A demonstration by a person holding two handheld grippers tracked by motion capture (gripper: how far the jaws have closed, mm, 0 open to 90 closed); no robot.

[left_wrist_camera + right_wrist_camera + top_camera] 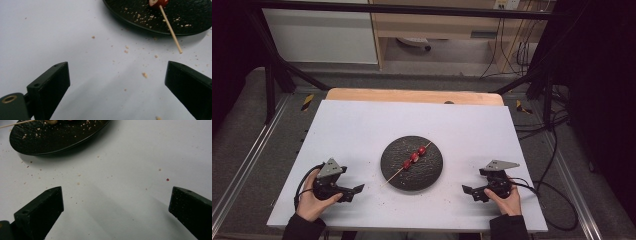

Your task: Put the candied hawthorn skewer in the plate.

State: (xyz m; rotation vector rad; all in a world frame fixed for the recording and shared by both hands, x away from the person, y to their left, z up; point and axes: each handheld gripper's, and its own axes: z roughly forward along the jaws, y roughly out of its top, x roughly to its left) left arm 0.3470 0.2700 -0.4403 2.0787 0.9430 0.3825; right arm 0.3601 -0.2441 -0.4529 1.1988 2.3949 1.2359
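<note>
A: White table, black plate sitting mid-table, skewer of red pieces lying across it.

B: Left gripper and right gripper are both gaping wide, carrying nothing. Looking like the approach; next, closing squarely on that thin stick.

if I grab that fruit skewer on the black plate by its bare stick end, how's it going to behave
The skewer will probably droop at the far end, since its three red pieces crowd there. The stick looks thin and may bend or snap under a hard pinch. Being round, it could roll between the pads. The plate looks crumb-strewn, so it may shed.
</note>
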